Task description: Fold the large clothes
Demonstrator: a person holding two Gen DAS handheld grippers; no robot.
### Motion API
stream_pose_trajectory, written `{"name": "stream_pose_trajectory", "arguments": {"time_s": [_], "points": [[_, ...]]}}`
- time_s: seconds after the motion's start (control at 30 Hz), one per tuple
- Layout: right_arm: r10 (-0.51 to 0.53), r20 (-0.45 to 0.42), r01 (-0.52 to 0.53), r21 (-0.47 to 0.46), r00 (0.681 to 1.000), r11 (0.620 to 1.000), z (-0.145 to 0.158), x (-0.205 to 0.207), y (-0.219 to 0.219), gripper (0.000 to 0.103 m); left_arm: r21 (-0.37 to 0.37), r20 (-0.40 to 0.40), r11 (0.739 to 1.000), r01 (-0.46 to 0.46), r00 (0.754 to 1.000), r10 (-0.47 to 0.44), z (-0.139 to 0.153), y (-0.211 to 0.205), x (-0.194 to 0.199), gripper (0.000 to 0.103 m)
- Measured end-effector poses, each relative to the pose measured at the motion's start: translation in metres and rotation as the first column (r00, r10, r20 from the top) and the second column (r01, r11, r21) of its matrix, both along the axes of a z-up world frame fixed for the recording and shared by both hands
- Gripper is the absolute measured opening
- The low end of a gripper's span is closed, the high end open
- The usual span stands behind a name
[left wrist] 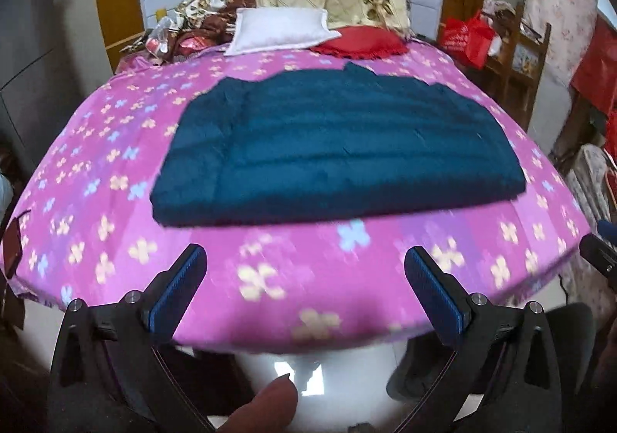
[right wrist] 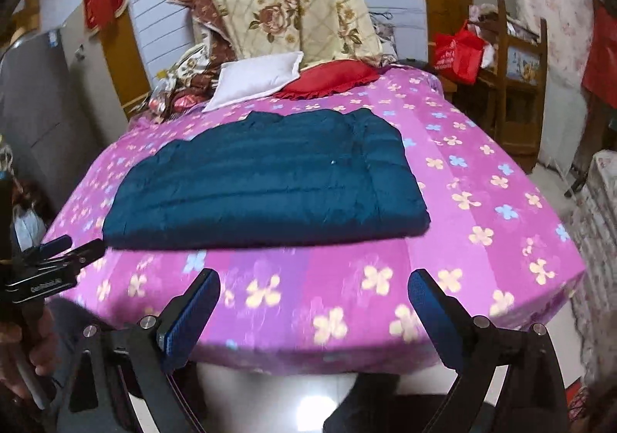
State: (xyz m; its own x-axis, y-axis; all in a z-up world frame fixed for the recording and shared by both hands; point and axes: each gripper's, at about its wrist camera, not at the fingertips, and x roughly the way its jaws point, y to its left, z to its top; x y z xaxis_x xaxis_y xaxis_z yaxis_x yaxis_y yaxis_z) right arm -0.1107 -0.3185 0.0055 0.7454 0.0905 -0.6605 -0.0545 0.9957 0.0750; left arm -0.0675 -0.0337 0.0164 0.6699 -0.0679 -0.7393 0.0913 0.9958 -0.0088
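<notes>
Folded dark-teal quilted garment (left wrist: 331, 147) on the pink flowered bed (left wrist: 270, 278); left gripper (left wrist: 304, 271) and right gripper (right wrist: 314, 294), both wide open and empty, should clear it without snagging.

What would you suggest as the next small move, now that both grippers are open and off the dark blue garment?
Probably none on the fold: the dark blue garment already lies as a compact rectangle on the pink bedspread, and the left gripper and right gripper hang empty at the bed's near edge. I would just keep them clear.
</notes>
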Motion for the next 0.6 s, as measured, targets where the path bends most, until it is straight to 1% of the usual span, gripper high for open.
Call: {"name": "stream_pose_trajectory", "arguments": {"time_s": [0.13, 0.27, 0.37, 0.6], "points": [[0.01, 0.04, -0.007, -0.088, 0.999, 0.996, 0.009, -0.025, 0.015, 0.097, 0.021, -0.001, 1.0, -0.004, 1.0, 0.004, 0.004, -0.01, -0.019, 0.103], [0.01, 0.067, -0.001, -0.133, 0.998, 0.991, 0.016, -0.041, 0.022, 0.097, 0.01, -0.013, 1.0, 0.009, 1.0, -0.009, 0.006, -0.01, -0.027, 0.103], [0.003, 0.072, 0.007, -0.138, 0.997, 0.99, 0.017, -0.045, 0.022, 0.097, 0.01, -0.015, 1.0, 0.015, 1.0, -0.014, 0.008, -0.012, -0.03, 0.103], [-0.009, 0.064, 0.015, -0.101, 0.998, 0.995, 0.016, -0.046, 0.015, 0.097, 0.003, -0.016, 1.0, 0.024, 1.0, -0.024, 0.01, -0.014, -0.032, 0.103]]}}
